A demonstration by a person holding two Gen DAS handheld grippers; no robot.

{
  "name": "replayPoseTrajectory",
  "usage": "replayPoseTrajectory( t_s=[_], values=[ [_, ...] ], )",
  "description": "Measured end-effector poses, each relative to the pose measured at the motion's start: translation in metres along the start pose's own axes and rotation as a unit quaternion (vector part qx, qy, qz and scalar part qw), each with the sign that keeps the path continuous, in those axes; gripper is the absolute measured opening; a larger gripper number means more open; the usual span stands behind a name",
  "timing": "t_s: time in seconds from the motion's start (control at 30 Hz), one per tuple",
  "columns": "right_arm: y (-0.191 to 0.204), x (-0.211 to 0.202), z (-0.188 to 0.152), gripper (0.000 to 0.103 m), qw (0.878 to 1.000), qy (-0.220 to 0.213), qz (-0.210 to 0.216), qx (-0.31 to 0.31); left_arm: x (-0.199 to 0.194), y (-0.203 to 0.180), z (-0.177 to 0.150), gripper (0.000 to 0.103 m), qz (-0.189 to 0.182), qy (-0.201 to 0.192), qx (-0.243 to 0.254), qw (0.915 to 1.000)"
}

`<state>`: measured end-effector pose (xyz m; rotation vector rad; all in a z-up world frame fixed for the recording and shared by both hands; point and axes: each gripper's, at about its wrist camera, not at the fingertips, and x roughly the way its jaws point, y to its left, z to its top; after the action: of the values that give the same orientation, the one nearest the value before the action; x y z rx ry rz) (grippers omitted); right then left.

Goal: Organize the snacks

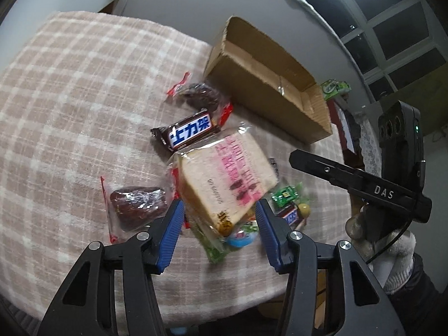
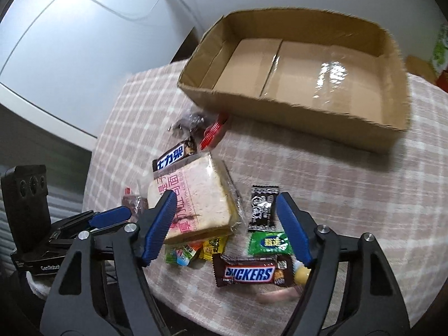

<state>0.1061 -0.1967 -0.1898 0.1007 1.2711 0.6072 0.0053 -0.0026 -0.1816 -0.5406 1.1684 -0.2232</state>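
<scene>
A pile of snacks lies on the checked cloth. A wrapped sandwich (image 1: 224,179) (image 2: 196,201) sits on top of it. My left gripper (image 1: 219,210) is open, its blue pads on either side of the sandwich's near corner. My right gripper (image 2: 224,204) is open above a black sachet (image 2: 261,210), a green sachet (image 2: 270,243) and a Snickers bar (image 2: 249,273). A second Snickers bar (image 1: 190,131) (image 2: 173,156) and two clear packs of dark cake (image 1: 137,204) (image 1: 200,95) lie by the sandwich. An open, empty cardboard box (image 2: 302,64) (image 1: 266,84) stands behind the pile.
The round table's edge (image 2: 196,316) runs close under both grippers. A yellow packet (image 2: 214,247) and a green-blue packet (image 2: 179,254) stick out from under the sandwich. The right gripper's body (image 1: 361,184) shows at the right of the left wrist view. A window (image 1: 397,36) is beyond.
</scene>
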Motion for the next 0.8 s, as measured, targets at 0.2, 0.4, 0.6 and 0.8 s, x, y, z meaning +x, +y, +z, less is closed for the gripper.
replayPoseTrajectory(
  t_s=[0.2,0.4,0.6,0.8],
  values=[
    [-0.005,0.022,0.006,0.075,0.999,0.03,0.017,0.014,0.009,0.007,-0.003,0.051,0.0,0.008,-0.01,0.9999],
    [0.0,0.044,0.005,0.058,0.997,0.062,0.038,0.008,0.017,0.006,-0.001,0.046,-0.002,0.012,-0.008,0.9999],
    [0.004,0.047,0.004,0.057,0.996,0.067,0.056,0.009,0.015,0.002,0.0,0.046,0.002,0.005,0.003,1.0],
    [0.01,0.042,0.0,0.056,0.996,0.062,0.061,0.007,0.009,-0.006,0.005,0.046,0.009,-0.01,0.023,0.9997]
  ],
)
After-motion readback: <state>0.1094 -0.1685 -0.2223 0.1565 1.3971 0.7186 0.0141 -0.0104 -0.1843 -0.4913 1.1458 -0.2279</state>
